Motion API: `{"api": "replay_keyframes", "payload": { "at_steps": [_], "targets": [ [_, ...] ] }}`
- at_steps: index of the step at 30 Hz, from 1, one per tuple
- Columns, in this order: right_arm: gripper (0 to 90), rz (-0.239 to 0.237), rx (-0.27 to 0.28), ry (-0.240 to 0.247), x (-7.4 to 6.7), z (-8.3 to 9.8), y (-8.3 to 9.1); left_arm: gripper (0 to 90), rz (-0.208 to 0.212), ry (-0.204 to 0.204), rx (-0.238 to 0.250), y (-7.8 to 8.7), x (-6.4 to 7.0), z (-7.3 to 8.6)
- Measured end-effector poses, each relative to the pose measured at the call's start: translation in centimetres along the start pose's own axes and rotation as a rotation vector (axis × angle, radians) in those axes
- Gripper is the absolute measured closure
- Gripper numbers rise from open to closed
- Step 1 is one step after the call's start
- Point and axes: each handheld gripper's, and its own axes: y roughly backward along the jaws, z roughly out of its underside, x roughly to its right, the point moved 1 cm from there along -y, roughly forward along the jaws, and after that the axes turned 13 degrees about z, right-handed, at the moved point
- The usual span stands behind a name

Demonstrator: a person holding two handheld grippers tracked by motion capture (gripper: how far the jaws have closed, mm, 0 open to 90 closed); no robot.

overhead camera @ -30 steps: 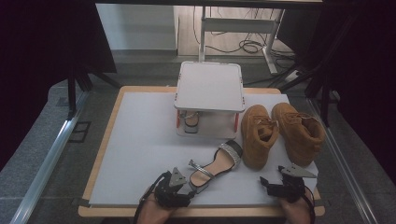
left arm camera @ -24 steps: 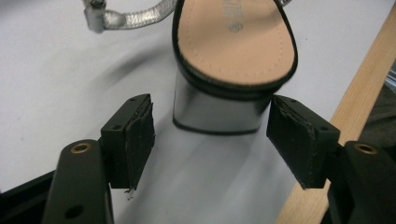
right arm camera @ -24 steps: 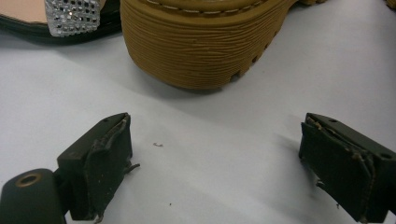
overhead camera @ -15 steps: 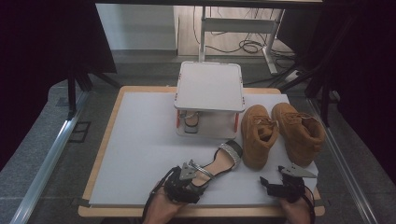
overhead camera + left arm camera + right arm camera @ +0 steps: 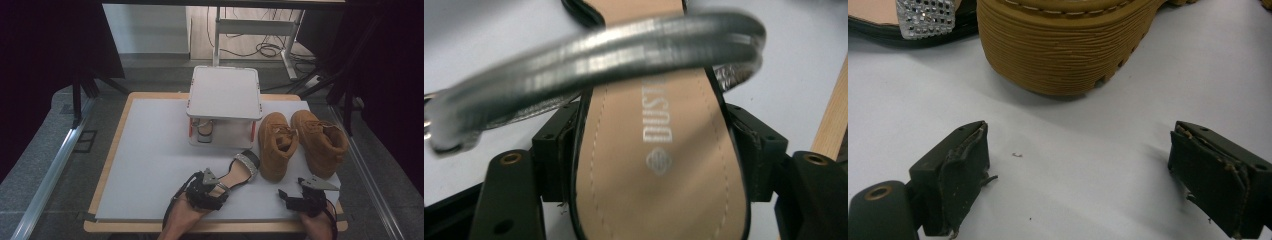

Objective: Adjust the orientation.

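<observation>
A strappy sandal (image 5: 242, 169) with a tan insole lies on the white mat, toe toward the boots. My left gripper (image 5: 221, 188) is at its heel end. In the left gripper view the insole (image 5: 659, 150) lies between the two black jaws, both pads touch its edges, and a silver strap (image 5: 599, 55) arches above. The jaws have just been closing on it. My right gripper (image 5: 304, 194) rests near the front edge, open, with bare mat between its jaws (image 5: 1083, 170). Two tan boots (image 5: 277, 142) (image 5: 320, 142) stand just beyond it, one ribbed sole (image 5: 1063, 45) close ahead.
A white two-level stand (image 5: 225, 92) sits at the back middle with another sandal (image 5: 204, 131) under it. The white mat (image 5: 150, 150) has open room on the left. The table's wooden rim (image 5: 831, 120) runs near the left gripper. A rhinestone strap (image 5: 925, 17) is seen beside the boot.
My left gripper has moved right and forward along the mat onto the sandal's heel end, and the sandal has shifted slightly. The right gripper has stayed still.
</observation>
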Motion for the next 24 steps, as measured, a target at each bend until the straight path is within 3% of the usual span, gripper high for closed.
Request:
{"api": "replay_keyframes", "payload": {
  "at_steps": [12,24],
  "targets": [
    [9.9,0.000,0.000,0.000,0.00,0.00,0.00,38.0,-0.019,0.013,-0.023,-0.78,-0.01,-0.73],
    [9.8,0.000,0.000,0.000,0.00,0.00,0.00,39.0,-0.014,-0.012,0.006,-0.21,-0.02,-0.62]
  ]
}}
